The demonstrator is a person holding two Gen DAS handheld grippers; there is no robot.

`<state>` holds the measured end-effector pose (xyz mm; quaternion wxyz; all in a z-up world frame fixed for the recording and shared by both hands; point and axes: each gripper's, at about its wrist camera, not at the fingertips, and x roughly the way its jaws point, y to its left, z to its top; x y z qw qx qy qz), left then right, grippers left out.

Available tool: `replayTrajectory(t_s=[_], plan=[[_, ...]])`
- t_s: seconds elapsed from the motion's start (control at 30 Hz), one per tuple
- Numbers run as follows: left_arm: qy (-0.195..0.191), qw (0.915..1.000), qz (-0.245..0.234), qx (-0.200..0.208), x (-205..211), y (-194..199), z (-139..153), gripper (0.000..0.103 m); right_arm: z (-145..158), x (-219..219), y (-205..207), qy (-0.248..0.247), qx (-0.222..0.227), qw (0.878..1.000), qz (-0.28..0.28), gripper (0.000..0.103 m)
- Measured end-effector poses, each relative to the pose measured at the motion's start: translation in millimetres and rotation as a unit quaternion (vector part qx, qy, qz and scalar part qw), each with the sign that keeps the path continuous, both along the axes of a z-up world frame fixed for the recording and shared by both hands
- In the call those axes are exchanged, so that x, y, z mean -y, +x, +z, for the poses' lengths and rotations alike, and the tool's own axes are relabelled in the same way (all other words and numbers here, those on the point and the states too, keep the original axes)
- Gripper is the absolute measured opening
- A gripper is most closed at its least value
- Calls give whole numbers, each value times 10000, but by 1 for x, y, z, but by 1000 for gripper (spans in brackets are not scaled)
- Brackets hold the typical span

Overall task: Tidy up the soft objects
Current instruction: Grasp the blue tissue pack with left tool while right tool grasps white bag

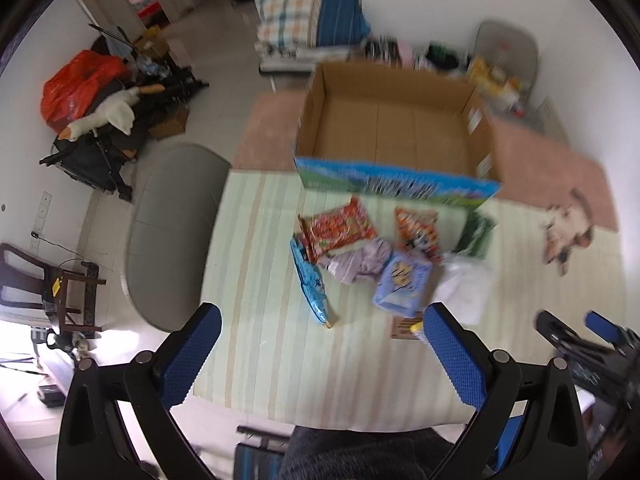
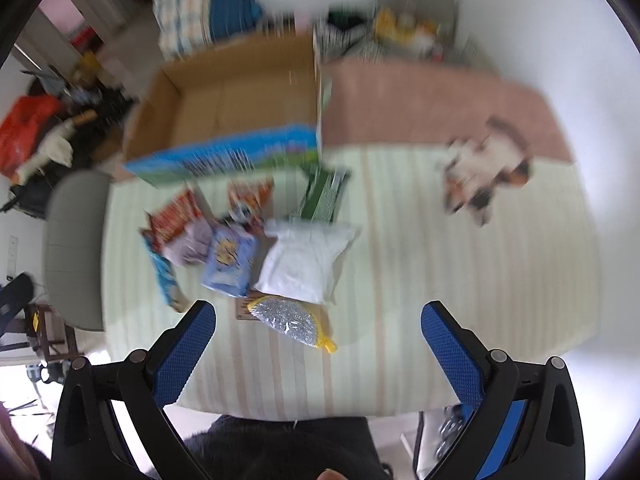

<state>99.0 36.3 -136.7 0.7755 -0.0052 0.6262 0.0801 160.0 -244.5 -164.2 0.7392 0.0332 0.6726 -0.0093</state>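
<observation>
A pile of soft packets lies mid-table: a red snack bag (image 1: 340, 226), an orange bag (image 1: 416, 228), a lilac cloth (image 1: 360, 262), a pale blue pack (image 1: 402, 282), a long blue packet (image 1: 314, 286), a white bag (image 2: 304, 260), a green pack (image 2: 322, 194) and a silver mesh bag with a yellow tie (image 2: 286, 318). An open cardboard box (image 1: 384, 128) stands behind them, with nothing inside. A plush cat (image 2: 486, 168) lies to the right. My left gripper (image 1: 320, 354) is open above the near table. My right gripper (image 2: 318, 354) is open, just short of the mesh bag.
The table has a striped green cloth (image 1: 272, 344) in front and a pink mat (image 2: 432, 108) behind. A grey chair (image 1: 172, 232) stands at the left edge. Clutter sits at the far end (image 1: 496, 76). The right gripper shows in the left wrist view (image 1: 588, 344).
</observation>
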Motion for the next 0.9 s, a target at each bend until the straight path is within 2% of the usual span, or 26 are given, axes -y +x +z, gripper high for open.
replayTrajectory(t_s=[0.07, 0.13, 0.23, 0.37, 0.5, 0.6, 0.77, 0.9], plan=[[-7, 9996, -93, -281, 2, 13, -41, 98, -57, -4, 17, 72, -461, 9989, -66, 103], [33, 9983, -148, -556, 5, 22, -74, 85, -110, -8, 30, 89, -847, 9963, -150, 103], [-130, 9951, -206, -956, 9, 34, -122, 84, -171, -20, 44, 28, -1193, 9926, -239, 103], [-417, 9901, -267, -1310, 19, 48, -162, 84, -226, -34, 56, -319, -1472, 9885, -115, 103], [-728, 9847, -403, -1532, 35, 59, -192, 84, -240, -26, 49, -198, -1527, 9880, -104, 103], [-1016, 9740, -662, -1915, 55, 63, -218, 84, -239, -5, 35, -234, -1629, 9863, -129, 102], [-1003, 9640, -928, -2283, 86, 68, -255, 84, -243, 29, 17, -102, -1704, 9850, -233, 102], [-836, 9631, -887, -2399, 95, 72, -271, 84, -265, 40, 10, 168, -1804, 9829, -319, 102]])
